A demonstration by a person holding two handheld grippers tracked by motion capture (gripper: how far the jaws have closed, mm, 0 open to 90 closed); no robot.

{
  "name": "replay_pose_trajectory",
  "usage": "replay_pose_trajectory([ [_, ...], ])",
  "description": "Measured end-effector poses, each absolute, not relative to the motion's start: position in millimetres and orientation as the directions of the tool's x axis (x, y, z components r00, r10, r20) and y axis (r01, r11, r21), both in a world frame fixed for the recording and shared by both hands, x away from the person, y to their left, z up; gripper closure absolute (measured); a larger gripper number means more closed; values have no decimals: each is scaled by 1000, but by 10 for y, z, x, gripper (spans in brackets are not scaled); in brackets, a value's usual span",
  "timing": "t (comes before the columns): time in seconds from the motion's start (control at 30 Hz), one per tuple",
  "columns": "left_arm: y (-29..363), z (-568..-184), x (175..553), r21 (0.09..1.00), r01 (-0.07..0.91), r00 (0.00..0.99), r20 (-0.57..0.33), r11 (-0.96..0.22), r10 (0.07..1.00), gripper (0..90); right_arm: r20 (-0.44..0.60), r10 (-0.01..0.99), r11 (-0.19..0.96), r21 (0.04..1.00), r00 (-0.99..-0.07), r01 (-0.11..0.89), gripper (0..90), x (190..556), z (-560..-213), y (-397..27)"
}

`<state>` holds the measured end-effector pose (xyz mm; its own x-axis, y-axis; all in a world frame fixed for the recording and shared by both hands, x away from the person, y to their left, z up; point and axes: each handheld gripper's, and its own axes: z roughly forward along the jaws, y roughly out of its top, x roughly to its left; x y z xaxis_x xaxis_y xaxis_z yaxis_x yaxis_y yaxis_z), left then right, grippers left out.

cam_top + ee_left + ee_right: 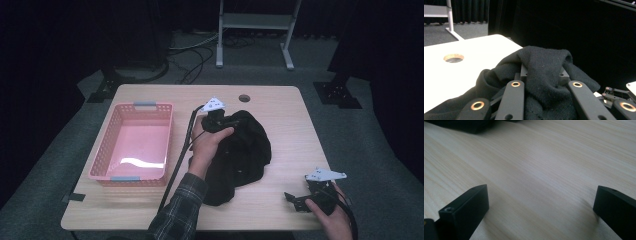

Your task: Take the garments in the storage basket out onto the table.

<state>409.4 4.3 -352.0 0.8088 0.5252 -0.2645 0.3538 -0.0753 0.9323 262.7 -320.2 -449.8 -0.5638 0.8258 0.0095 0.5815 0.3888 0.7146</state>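
Gripping the black cloth [240, 152] mid-table, left gripper [544, 75] clamps; right gripper [541, 205] gapes over bare wood.

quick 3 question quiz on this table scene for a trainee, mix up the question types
1. True or false: the left gripper is shut on the black garment.
2. How do the right gripper's jaws stand? A) shut on cloth B) open over bare table C) inside the basket
3. What colour is the basket, and is anything in it?

Key
1. True: cloth is bunched between its jaws in the left gripper view.
2. B.
3. Pink; nothing lies in it.
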Motion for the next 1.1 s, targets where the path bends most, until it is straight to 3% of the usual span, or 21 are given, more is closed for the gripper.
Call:
replay_pose_trajectory([
  [1.1, -250, -3980, 4097, 912, 392, 799, -274, -120, 535, 740, 9, 826, 390, 714, -564, 582, 0, 2627, -4498, -3202],
])
